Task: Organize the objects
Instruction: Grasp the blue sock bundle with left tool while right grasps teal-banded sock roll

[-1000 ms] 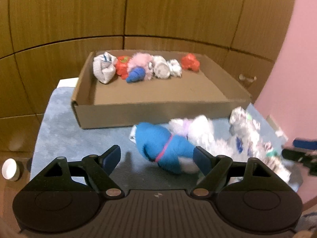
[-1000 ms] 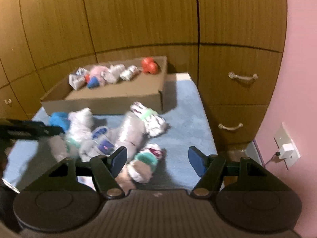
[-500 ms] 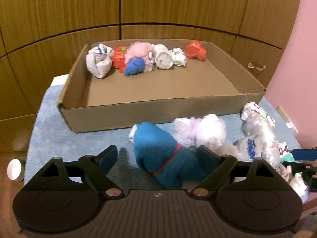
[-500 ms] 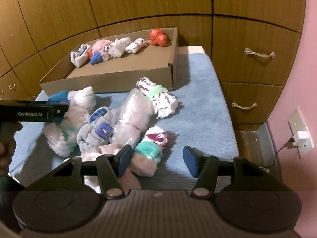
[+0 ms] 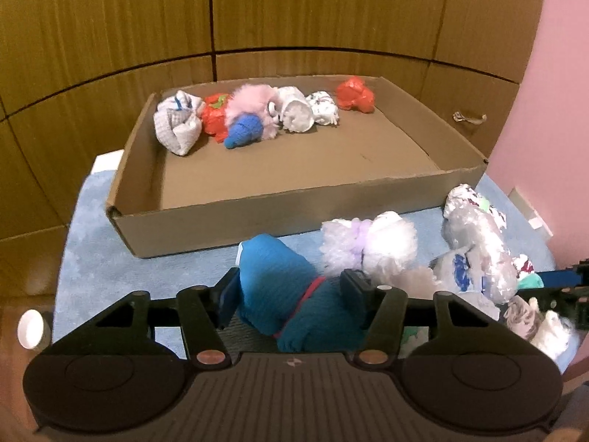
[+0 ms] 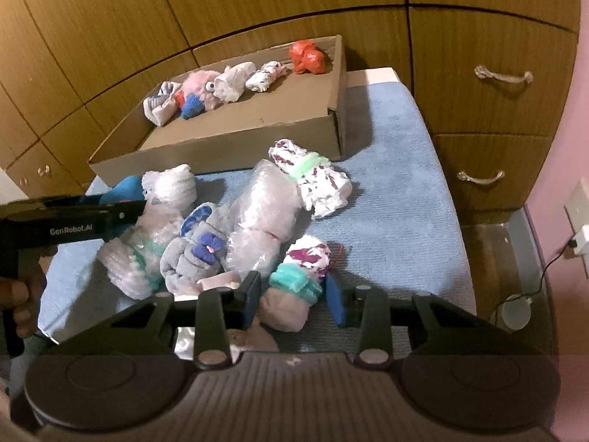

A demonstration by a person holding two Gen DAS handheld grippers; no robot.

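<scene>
Both hands are at the pick-up step. The left gripper (image 5: 289,289) has its jaws closing on the teal sock roll (image 5: 291,291), which lies between them on the blue-covered bench (image 6: 405,199). The right gripper's (image 6: 294,294) jaws are closing narrow around the purple-patterned roll (image 6: 298,280). Next, I'd guess, each must lift clear and carry ahead of the jaws into the cardboard box (image 5: 206,217).

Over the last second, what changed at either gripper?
Both sets of jaws are closing: the left gripper around the teal sock roll, the right gripper around the purple-patterned sock roll. The cardboard box and its contents stayed put.
</scene>
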